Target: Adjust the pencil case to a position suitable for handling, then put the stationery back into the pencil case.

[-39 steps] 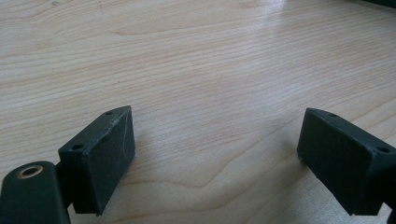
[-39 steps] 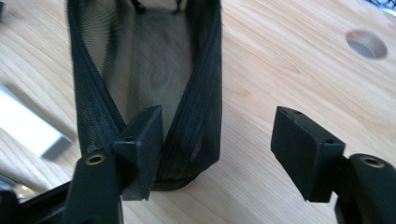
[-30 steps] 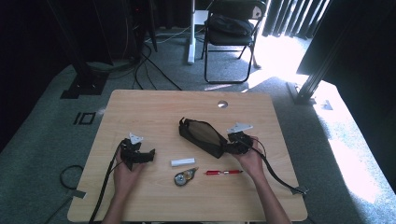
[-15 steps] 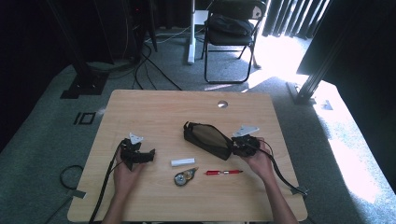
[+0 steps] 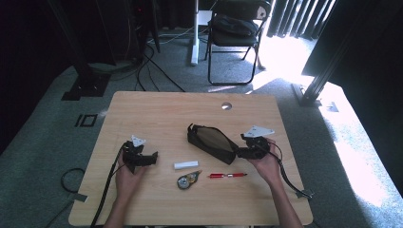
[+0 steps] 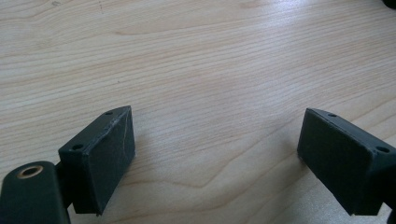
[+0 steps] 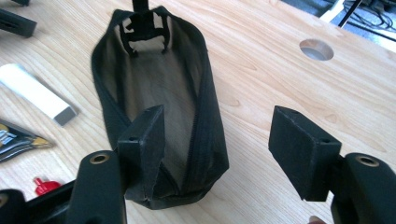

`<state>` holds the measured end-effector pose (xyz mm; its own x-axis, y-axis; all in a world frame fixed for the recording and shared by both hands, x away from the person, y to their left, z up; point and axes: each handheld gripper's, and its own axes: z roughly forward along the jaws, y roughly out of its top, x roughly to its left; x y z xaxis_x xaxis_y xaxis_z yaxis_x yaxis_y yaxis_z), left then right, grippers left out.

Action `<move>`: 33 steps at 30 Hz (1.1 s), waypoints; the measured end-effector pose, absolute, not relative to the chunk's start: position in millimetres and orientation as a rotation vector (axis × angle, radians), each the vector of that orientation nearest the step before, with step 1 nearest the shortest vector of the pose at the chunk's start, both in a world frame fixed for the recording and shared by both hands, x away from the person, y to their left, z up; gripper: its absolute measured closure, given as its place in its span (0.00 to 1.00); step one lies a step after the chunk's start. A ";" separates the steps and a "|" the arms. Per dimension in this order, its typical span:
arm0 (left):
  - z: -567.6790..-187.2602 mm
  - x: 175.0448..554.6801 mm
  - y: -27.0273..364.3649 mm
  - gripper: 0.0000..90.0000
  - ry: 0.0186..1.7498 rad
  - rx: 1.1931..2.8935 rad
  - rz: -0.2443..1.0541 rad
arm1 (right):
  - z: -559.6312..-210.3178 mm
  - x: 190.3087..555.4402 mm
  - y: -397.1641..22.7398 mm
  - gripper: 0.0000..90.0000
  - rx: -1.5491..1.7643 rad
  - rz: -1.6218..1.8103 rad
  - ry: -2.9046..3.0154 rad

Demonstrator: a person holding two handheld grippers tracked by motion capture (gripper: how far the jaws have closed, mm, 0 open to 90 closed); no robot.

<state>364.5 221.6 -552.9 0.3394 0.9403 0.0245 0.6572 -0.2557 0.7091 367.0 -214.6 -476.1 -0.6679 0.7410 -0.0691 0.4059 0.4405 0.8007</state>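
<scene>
The person's right hand [image 5: 263,160] rests on the wooden table [image 5: 157,114] near its right edge, holding the right gripper [image 5: 243,152] low and roughly level, aimed at the near end of a black pencil case [image 5: 211,142]. Its jaws have just been opening and now stand released: in the right gripper view one jaw overlaps the case's end and the other stands over bare wood beside it, neither pressing. The pencil case [image 7: 159,98] lies open along its zipper, stretching away from the jaws. The left hand [image 5: 129,172] holds the left gripper [image 5: 151,158] flat on the table, well apart, jaws spread over bare wood. Between the hands lie a white eraser [image 5: 186,165], a correction tape dispenser [image 5: 186,180] and a red pen [image 5: 227,175].
</scene>
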 end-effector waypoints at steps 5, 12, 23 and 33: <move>-552.8 364.5 221.6 0.13 1.393 2.006 0.608 | -469.4 354.1 -214.6 0.40 0.936 1.140 2.274; -552.8 364.5 221.6 0.13 1.393 2.006 0.608 | -464.6 340.9 -219.9 0.45 0.934 1.182 2.287; -552.8 364.5 221.6 0.13 1.393 2.006 0.608 | -464.4 325.8 -221.3 0.44 0.914 1.148 2.284; -552.8 364.5 221.6 0.13 1.393 2.006 0.608 | -467.5 316.2 -219.0 0.44 0.852 1.157 2.299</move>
